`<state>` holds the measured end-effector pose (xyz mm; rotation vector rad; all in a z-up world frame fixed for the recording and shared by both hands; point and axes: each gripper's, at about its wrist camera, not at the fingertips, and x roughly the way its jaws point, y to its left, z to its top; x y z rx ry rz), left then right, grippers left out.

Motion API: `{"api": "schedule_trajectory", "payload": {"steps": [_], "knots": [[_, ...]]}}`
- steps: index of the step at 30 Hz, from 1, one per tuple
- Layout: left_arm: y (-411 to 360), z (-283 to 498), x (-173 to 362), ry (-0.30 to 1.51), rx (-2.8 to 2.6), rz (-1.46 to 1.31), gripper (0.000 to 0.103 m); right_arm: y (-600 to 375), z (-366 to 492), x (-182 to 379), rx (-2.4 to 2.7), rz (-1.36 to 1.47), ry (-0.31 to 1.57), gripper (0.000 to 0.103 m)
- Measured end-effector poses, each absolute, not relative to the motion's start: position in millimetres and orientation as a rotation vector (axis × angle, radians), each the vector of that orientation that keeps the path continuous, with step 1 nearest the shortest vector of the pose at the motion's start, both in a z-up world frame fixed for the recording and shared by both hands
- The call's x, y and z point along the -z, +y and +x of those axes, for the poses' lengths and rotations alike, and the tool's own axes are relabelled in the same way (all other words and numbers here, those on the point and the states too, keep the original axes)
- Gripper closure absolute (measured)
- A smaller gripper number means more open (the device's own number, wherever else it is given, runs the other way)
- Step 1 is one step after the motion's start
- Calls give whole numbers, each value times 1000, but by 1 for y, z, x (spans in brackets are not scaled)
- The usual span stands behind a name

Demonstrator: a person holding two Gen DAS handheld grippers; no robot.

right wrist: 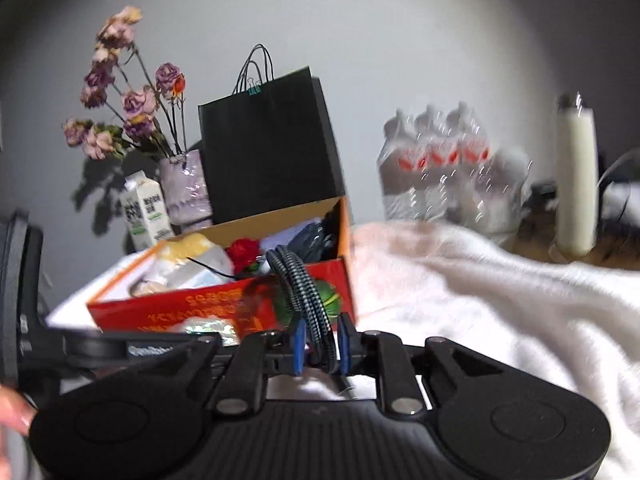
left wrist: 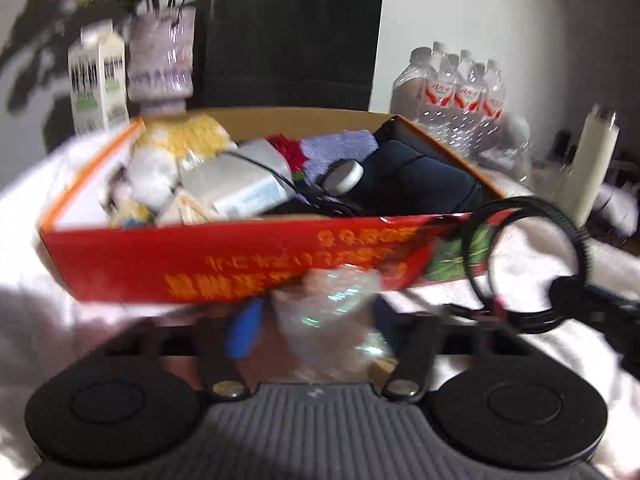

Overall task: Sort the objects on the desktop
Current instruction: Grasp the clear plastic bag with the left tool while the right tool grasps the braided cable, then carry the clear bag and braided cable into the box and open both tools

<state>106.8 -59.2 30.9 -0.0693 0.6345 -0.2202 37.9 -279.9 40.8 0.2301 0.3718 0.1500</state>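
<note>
- Left gripper (left wrist: 320,320) fingers clamped on a crumpled clear plastic wrapper (left wrist: 332,312); blue pad (left wrist: 244,328) visible on the left finger, right pad hidden by the wrapper; frame blurred.
- Right gripper (right wrist: 321,344) fingers pressed together on a looped braided cable (right wrist: 304,296), blue pads either side of it; the loop stood up past the fingertips.
- In the left wrist view the cable (left wrist: 532,264) appeared as a black ring to the right of the left fingers, hanging from the right gripper's dark body at the frame edge.
- White fluffy blanket (right wrist: 480,300) spread under both grippers, covering the bench; bare wood showed only far right.
- Red cardboard box (left wrist: 240,264) just ahead of both pairs of fingers, open top, orange inner walls, yellow print on the near wall.
- Box contents: yellow-white knitted item (left wrist: 188,136), grey-white pouch (left wrist: 240,188), red flower (left wrist: 286,148), lilac cloth (left wrist: 340,146), round white lid (left wrist: 344,178), dark blue bag (left wrist: 420,176), thin black wire across them.
- Behind the box: milk carton (right wrist: 146,210), lilac vase (right wrist: 186,188) with dried roses (right wrist: 120,88), black paper bag (right wrist: 268,144) with a green clip at the handles.
- Far right of the fingers: shrink-wrapped pack of water bottles (right wrist: 444,168), tall cream bottle (right wrist: 576,176).
- A fingertip (right wrist: 16,408) of the person at the lower left edge of the right wrist view.
</note>
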Motion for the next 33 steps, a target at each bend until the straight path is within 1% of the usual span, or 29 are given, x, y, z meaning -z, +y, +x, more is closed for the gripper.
{"api": "schedule_trajectory", "payload": {"steps": [1,3,6,7,8,12,15,19,27,33], "knots": [[-55,104,-31,632,217,-109,67,-278,42,-41,-157,221,371,87],[-50,97,-35,605,195,-140,71,-273,52,-39,-159,192,375,87],[-43,76,-46,564,141,-108,72,-266,62,-34,-159,169,414,87],[-37,64,-51,540,129,-115,72,-267,60,-34,-153,170,412,89],[-31,51,-56,522,118,-135,72,-268,55,-36,-146,172,394,93],[-6,2,-64,522,101,-186,72,-268,23,-49,-146,187,290,94],[5,-31,-68,512,81,-174,72,-261,0,-55,-150,176,274,93],[19,-71,-74,465,75,-171,70,-248,-48,-66,-168,141,204,94],[23,-125,-90,402,122,-151,70,-222,-153,-86,-186,47,93,93],[14,-138,-96,358,159,-119,70,-216,-180,-90,-186,22,110,94]]}}
